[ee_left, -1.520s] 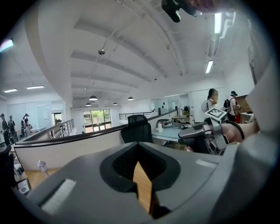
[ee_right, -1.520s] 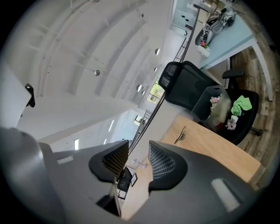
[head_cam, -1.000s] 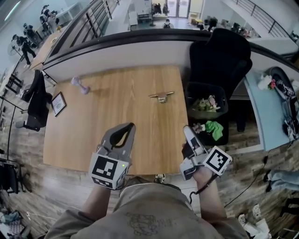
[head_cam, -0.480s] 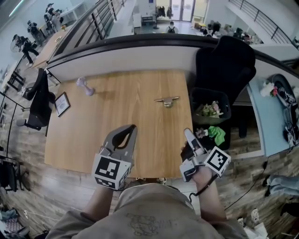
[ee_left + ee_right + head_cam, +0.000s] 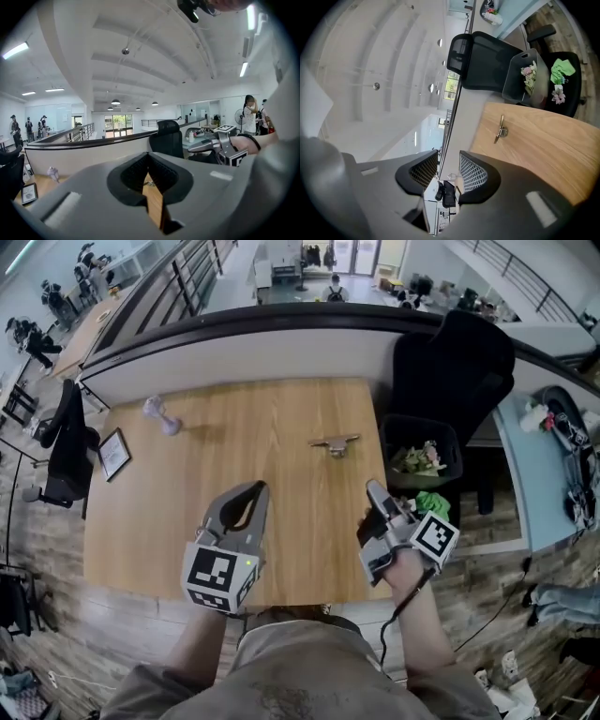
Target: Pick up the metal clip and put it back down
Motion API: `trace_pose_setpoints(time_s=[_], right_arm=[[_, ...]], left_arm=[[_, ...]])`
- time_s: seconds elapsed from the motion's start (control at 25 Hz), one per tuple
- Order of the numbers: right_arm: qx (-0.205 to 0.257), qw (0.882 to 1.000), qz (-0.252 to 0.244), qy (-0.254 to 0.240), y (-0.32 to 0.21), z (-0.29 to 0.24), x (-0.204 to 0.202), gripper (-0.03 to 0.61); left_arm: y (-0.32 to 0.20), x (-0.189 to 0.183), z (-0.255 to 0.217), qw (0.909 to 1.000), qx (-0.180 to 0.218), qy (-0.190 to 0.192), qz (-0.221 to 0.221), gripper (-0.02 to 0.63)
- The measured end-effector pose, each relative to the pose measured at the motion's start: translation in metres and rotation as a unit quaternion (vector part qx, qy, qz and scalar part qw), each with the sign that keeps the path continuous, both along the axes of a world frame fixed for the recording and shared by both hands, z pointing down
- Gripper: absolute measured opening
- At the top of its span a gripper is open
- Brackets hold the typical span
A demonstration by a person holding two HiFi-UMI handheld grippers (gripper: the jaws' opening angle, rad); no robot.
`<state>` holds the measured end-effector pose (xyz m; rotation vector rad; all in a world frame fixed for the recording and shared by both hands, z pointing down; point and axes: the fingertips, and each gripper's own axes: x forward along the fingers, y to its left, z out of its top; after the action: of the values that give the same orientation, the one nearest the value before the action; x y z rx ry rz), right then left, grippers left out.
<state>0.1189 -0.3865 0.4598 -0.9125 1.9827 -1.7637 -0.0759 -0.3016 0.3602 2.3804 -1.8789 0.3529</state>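
Observation:
The metal clip [image 5: 335, 442] lies flat on the wooden table [image 5: 281, 540], toward its far right side, and nothing is touching it. It also shows in the right gripper view as the clip [image 5: 501, 130] on bare wood ahead of the jaws. My left gripper [image 5: 260, 487] hovers over the table's near edge at centre, its tips meeting and nothing held; it appears as the left gripper [image 5: 149, 155] in its own view. My right gripper [image 5: 372, 487] is over the near right corner, well short of the clip. In its own view the right gripper [image 5: 448, 161] has a gap between its jaws and holds nothing.
A small purple dumbbell-shaped object [image 5: 159, 414] sits at the table's far left. A black bin [image 5: 419, 454] with flowers and scraps stands by the right edge, and behind it a black office chair [image 5: 455, 352]. Left of the table stand another chair [image 5: 67, 442] and a picture frame [image 5: 113, 454].
The right gripper has edged slightly inward over the table's near right corner. The left gripper has barely shifted. The clip has not moved.

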Motion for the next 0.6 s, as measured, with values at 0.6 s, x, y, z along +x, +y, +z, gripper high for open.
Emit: trace_pose_setpoints(time_s=[0.6], right_arm=[[-0.085, 0.995, 0.046, 0.006, -0.126, 0.134, -0.044, 0.152]], left_arm=[[-0.093, -0.043, 0.102, 0.9994, -0.015, 0.028, -0.016, 0.002]])
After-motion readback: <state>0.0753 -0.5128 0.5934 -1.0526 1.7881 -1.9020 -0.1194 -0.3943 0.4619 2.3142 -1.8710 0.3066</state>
